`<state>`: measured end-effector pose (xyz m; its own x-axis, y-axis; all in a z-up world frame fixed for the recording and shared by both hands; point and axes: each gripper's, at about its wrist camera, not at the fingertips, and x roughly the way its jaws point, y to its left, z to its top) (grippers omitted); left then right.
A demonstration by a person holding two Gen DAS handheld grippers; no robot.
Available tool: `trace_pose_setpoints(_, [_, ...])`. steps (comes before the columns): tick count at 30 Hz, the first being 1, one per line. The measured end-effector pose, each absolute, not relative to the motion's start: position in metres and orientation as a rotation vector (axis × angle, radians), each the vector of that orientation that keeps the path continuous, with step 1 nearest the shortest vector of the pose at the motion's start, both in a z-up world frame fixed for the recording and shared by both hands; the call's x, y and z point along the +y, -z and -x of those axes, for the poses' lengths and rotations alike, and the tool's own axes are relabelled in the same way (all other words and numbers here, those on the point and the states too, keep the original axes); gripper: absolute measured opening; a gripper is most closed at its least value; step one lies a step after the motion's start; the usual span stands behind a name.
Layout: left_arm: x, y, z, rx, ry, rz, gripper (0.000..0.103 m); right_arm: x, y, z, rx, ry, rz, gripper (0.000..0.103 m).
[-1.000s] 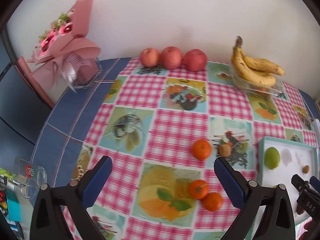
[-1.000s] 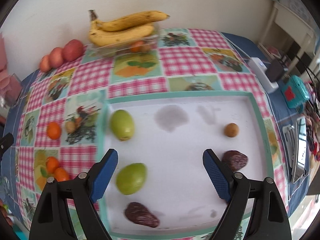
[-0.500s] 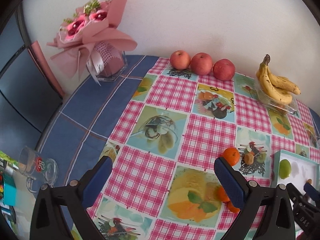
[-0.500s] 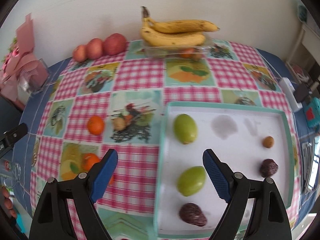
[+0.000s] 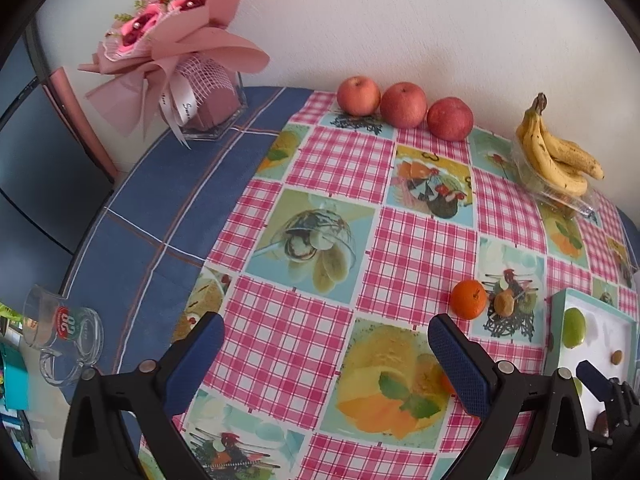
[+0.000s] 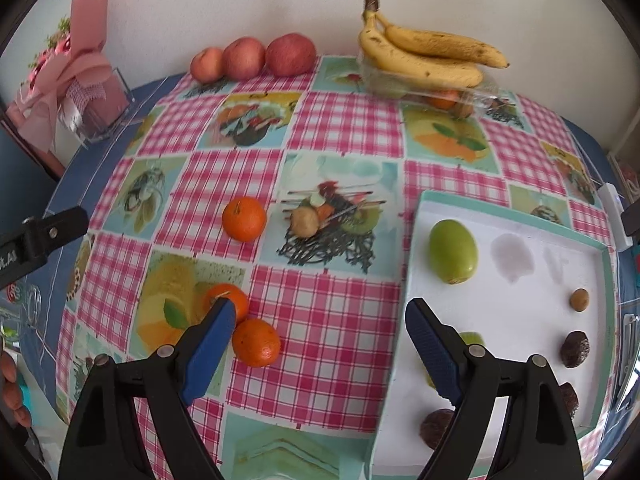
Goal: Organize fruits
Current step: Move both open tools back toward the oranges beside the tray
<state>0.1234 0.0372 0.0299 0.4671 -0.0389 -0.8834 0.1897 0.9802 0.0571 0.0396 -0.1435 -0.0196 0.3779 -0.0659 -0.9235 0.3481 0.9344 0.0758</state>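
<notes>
Across the bench [image 6: 352,136], under its pink-checked cloth, the fruit lies in loose groups, and both views take in more of it than a second ago: each camera has pulled back and swung left, so the right one, which was looking straight down into the white tray [image 6: 520,216], now has the tray at its right edge and the loose fruit in the middle. That reads as the tray work pausing and attention turning to what is not yet sorted.

Bananas [image 6: 424,56] rest on a clear container by the wall, three apples [image 6: 252,58] stand in a row left of them, and a wrapped bouquet [image 5: 172,28] sits in the far left corner. Inside the tray are green fruits [image 6: 453,251] and small dark and brown ones.

Three tangerines are out on the cloth: one alone [image 6: 244,218] beside a small brown fruit [image 6: 305,222], two touching [image 6: 256,342] just ahead of the right tongs [image 6: 318,320]. Those tongs are spread wide and carry nothing, the left pad overlapping the rear tangerine of the pair in view. The left tongs [image 5: 326,340] hang spread and empty too, over bare cloth.

My guess is the paired tangerines come next.
</notes>
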Motion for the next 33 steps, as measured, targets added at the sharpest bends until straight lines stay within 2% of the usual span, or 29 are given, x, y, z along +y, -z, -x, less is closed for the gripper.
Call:
trace_pose_setpoints(9, [0.024,0.022,-0.134,1.223,0.154,-0.208,0.103,-0.123,0.052,-0.048,1.252,0.203,-0.239,0.087])
trace_pose_setpoints(15, [0.022,0.038,-0.137,1.267,0.152,-0.208,0.103,-0.105,0.065,-0.053,1.287,0.157,-0.190,0.087])
trace_pose_setpoints(18, [0.021,0.035,-0.136,1.255,0.155,-0.209,0.103,-0.097,0.072,-0.055,1.308,0.145,-0.154,0.082])
trace_pose_setpoints(20, [0.021,0.033,-0.136,1.249,0.157,-0.207,0.103,-0.096,0.076,-0.055,1.318,0.148,-0.150,0.069])
trace_pose_setpoints(21, [0.021,0.033,-0.137,1.249,0.157,-0.206,0.103,-0.096,0.077,-0.055,1.324,0.153,-0.151,0.067])
trace_pose_setpoints(27, [0.021,0.029,-0.137,1.238,0.160,-0.200,0.103,-0.100,0.079,-0.054,1.334,0.151,-0.132,0.065])
trace_pose_setpoints(28, [0.021,0.028,-0.137,1.236,0.163,-0.199,0.103,-0.099,0.079,-0.054,1.337,0.145,-0.131,0.062])
trace_pose_setpoints(29, [0.020,0.027,-0.136,1.234,0.165,-0.199,0.103,-0.099,0.080,-0.054,1.343,0.138,-0.129,0.056])
trace_pose_setpoints(33, [0.019,0.025,-0.136,1.228,0.167,-0.201,0.103,-0.095,0.079,-0.055,1.337,0.124,-0.123,0.045])
